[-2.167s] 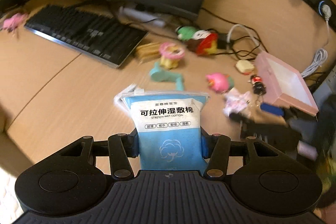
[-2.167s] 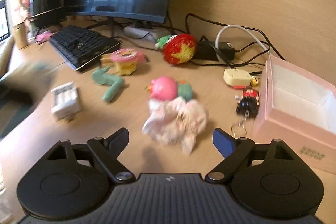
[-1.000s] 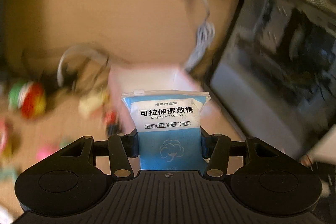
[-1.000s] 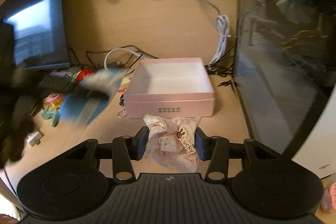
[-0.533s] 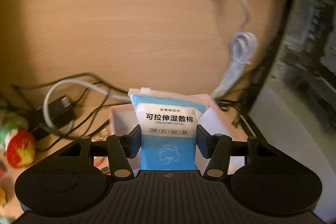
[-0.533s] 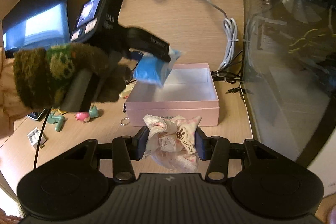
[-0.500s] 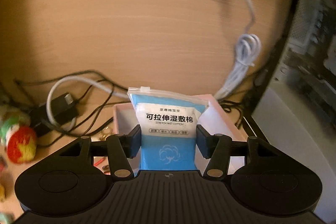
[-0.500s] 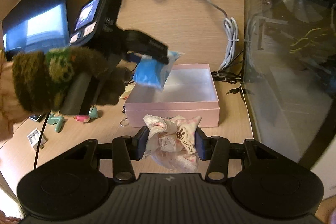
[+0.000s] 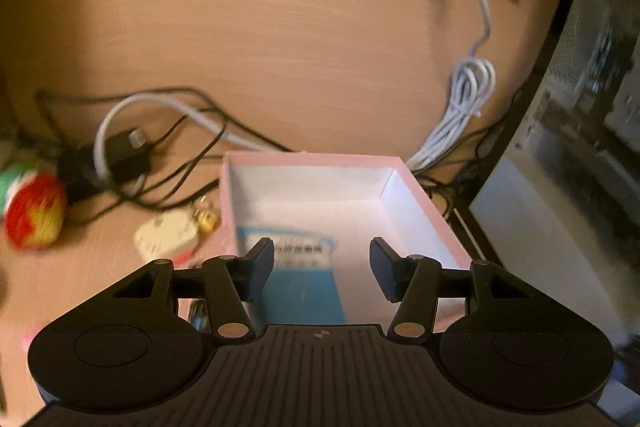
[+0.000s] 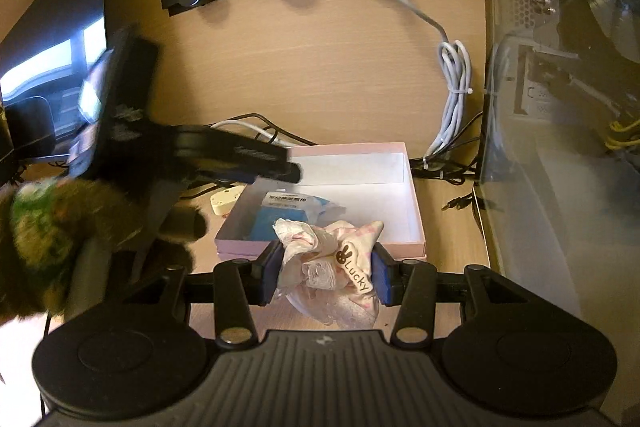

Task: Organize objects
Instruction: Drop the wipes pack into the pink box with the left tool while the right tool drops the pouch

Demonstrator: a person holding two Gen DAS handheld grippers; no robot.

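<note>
Black claws (image 9: pixel 322 269) with blue pads (image 10: pixel 379 277) (silver screws at the joints); a fuzzy brown-green sleeve (image 10: pixel 44 231).

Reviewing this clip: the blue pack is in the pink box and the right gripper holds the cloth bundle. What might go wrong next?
1. The left gripper hangs over the pink box; the right gripper moving in may bump it.
2. The cloth bundle is loose and floppy, so it may drape over the box's near wall rather than land beside the blue pack.
</note>
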